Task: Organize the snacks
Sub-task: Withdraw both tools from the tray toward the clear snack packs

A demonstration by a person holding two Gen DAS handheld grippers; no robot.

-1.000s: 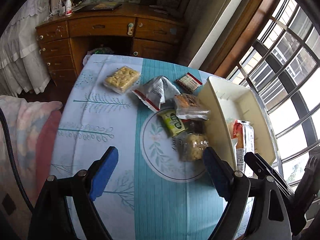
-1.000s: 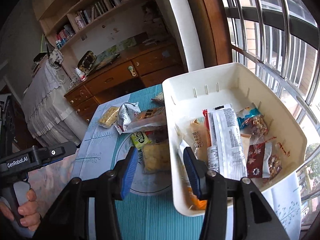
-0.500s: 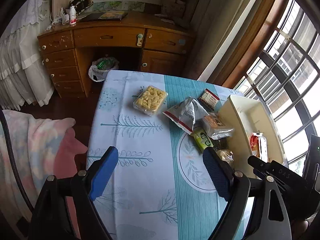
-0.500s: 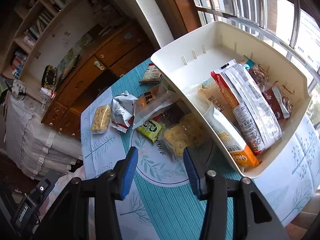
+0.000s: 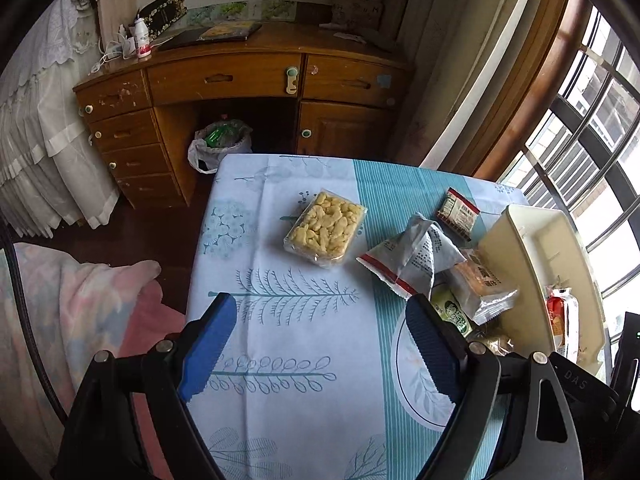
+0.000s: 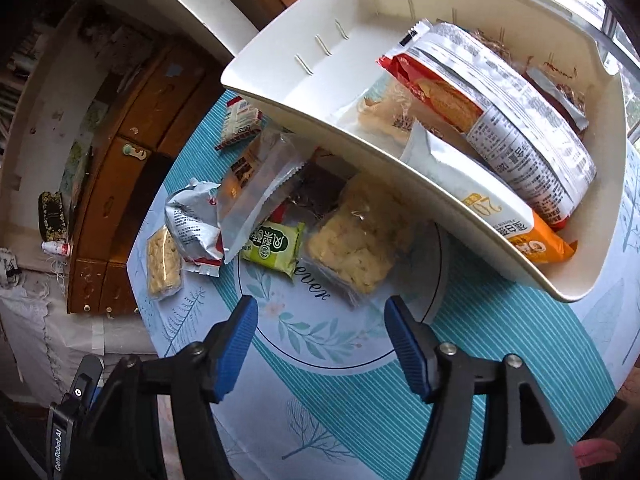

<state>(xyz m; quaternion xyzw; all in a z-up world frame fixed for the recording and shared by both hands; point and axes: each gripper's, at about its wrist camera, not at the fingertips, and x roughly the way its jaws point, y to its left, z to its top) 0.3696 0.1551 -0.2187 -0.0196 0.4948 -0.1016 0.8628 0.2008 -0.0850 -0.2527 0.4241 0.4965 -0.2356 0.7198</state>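
A cream plastic bin (image 6: 384,148) (image 5: 528,276) on the table's window side holds several snack packs, among them a long cracker pack (image 6: 500,120) and an orange-ended bag (image 6: 496,208). Loose snacks lie beside it: a clear pack of yellow puffs (image 6: 356,244), a green packet (image 6: 274,246) (image 5: 452,312), a silver pack (image 6: 256,188), a crumpled silver bag (image 5: 412,260), a small red packet (image 5: 458,210) and a clear tray of yellow snacks (image 5: 324,230). My right gripper (image 6: 320,348) hovers just short of the puffs, jaws opening, nothing between them. My left gripper (image 5: 320,344) is open over bare cloth.
The table wears a blue and white patterned cloth (image 5: 288,320). A wooden desk (image 5: 240,80) with drawers stands behind it, a bagged bin (image 5: 222,144) underneath. A pastel blanket (image 5: 72,312) lies at the left, barred windows (image 5: 592,152) at the right.
My right gripper rolled and dropped toward the loose snacks, and its jaws widened. My left gripper drew back and leftward, so the snacks and bin now sit farther right in its view.
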